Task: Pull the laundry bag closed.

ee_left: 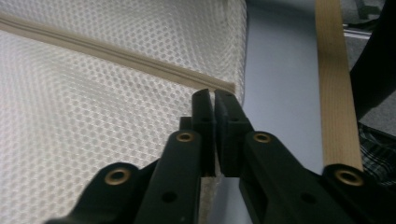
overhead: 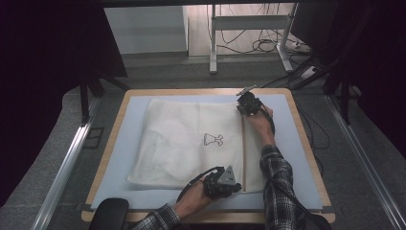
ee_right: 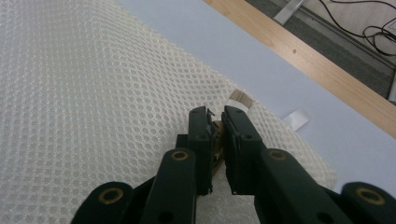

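On a wooden table (overhead: pixel 111 139) topped with one pale blue mat (overhead: pixel 119 148), a single white mesh laundry bag (overhead: pixel 182 143) lies flat, a beige zipper (overhead: pixel 243 148) running along its right side from far edge to near edge; one small black outline drawing (overhead: pixel 212 140) sits near the bag's middle, too small to make out, and no readable wording shows.

At the near edge, the left gripper (overhead: pixel 229 188), one of two, rests at the bag's near right corner by the zipper's end; in the left gripper view its jaws stand nearly together with a thin slit between them, the left gripper (ee_left: pixel 215 95) poised just short of the zipper's (ee_left: pixel 116 56) end, the mesh bag (ee_left: pixel 93 121) to one side and the blue mat (ee_left: pixel 280 93) and table edge (ee_left: pixel 334 84) to the other; whether any fabric is pinched cannot be told.

At the far right corner, the right gripper (overhead: pixel 246 106) sits on the zipper's far end; in the right gripper view the right gripper (ee_right: pixel 215 114) has its jaws narrowed on a small tan piece at the zipper's end, with a beige zipper tab (ee_right: pixel 241 99) just beyond the tips and one white tag (ee_right: pixel 296 118) on the mat (ee_right: pixel 224 51); two plaid sleeves (overhead: pixel 277 182) enter from the bottom.
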`<state>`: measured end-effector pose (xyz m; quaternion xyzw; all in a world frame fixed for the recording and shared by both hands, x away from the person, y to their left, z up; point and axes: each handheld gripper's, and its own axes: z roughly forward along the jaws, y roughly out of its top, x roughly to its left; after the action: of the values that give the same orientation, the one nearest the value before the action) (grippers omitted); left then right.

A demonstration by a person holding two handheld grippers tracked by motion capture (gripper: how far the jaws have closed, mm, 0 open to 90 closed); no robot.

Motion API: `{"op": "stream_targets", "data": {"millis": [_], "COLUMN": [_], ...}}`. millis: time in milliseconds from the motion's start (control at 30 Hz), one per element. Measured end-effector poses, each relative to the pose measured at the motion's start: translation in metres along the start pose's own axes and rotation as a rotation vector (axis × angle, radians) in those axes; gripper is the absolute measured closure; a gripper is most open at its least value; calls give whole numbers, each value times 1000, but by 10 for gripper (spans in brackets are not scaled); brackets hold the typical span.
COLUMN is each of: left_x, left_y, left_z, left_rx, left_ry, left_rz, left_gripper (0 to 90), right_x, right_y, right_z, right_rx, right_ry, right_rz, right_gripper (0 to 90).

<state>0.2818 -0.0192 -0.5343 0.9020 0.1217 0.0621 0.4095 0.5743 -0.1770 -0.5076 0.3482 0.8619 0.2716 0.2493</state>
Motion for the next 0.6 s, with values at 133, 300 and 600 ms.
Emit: {"op": "stream_targets", "data": {"millis": [133,300,600], "left_x": [3,5,7], "left_y": [1,2,2], "left_z": [-3,-5,-6], "left_rx": [-10,-18,-9], "left_ry": [-5,-1,7], "left_rz": [-19,-38,-52], "left_gripper": [799,717,557], "right_x": [0,5,14], "right_y": [-1,-2,-2], "right_z": [-3,-5,-7], "right_rx": [-15,-18,-22], "right_ry": [7,17,21], "right_rz": [12,8,13], "right_gripper": [746,686,570]}}
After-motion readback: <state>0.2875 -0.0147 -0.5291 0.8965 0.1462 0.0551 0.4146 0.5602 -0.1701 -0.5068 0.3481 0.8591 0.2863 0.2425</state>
